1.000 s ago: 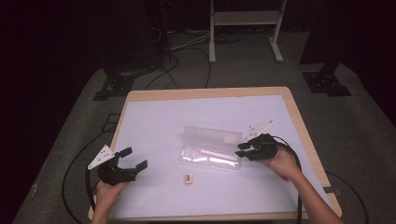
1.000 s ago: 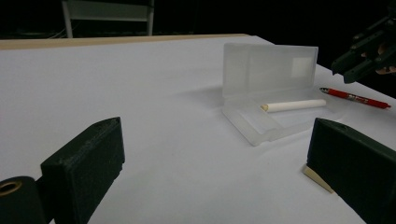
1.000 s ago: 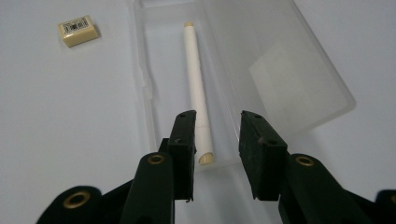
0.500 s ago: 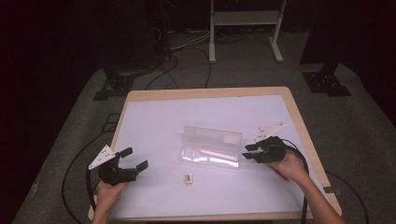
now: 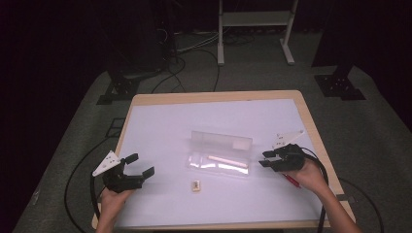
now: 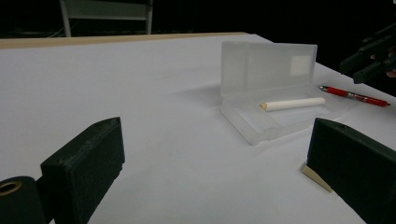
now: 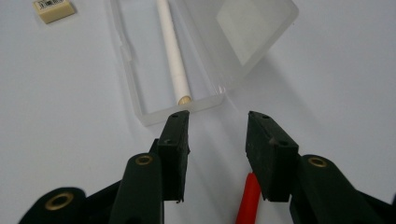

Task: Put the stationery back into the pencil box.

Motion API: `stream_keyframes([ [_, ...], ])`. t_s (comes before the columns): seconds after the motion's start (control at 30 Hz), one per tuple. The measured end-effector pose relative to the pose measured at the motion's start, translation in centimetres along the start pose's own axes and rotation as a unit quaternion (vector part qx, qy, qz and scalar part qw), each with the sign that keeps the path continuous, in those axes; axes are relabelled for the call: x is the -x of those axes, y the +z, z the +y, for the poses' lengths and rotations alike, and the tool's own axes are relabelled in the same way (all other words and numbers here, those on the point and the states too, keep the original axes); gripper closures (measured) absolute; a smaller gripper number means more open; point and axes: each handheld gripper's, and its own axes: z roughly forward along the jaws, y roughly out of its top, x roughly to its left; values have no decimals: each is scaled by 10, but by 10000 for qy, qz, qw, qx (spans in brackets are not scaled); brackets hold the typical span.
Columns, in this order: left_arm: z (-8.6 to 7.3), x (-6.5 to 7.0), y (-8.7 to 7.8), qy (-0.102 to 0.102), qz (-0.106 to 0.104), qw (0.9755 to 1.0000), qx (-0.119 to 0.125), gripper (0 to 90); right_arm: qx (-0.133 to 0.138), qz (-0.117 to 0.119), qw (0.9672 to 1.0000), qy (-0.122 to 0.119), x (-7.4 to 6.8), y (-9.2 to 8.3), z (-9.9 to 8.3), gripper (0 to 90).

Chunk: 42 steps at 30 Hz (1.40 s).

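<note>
While your right gripper point(image 5: 266, 158) hovers just beside the right end of the clear plastic case point(image 5: 219, 154), its jaws stand apart w/ nothing between them; they have just been opening. In the right gripper view the same gripper point(image 7: 218, 133) points at the near end of the case point(image 7: 140, 70), and the red pen point(image 7: 247, 200) lies on the worktop under the gripper, between the jaws but not touched by them. In the high view this pen point(image 5: 291, 180) peeks out below your right hand point(image 5: 306, 174).

The case lies open near the centre of the white worktop point(image 5: 160, 121), lid standing up at the far side. Inside the tray lies a white stick point(image 5: 227, 158), approx. parallel to the long side of the case; in the right gripper view its tan tip point(image 7: 184, 99) is near the end wall closest to the gripper. I cannot tell if it is a pencil or a chalk.

A small cream eraser point(image 5: 196, 185) sits on the worktop just in front of the case, apart from it.

Your left gripper point(image 5: 140, 164) is well apart from the case, at the front-left of the worktop, jaws spread wide & empty. In the left gripper view the eraser point(image 6: 316, 178) shows partly behind one jaw.
</note>
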Motion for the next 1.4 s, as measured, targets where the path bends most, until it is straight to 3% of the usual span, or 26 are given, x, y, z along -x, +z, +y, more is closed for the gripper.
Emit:
stream_keyframes([
  [1.4, 0, 2, 2, 10, -33, 10000, -4, 36, 37, -242, 9974, 683, 10, -21, -55, 590],
])
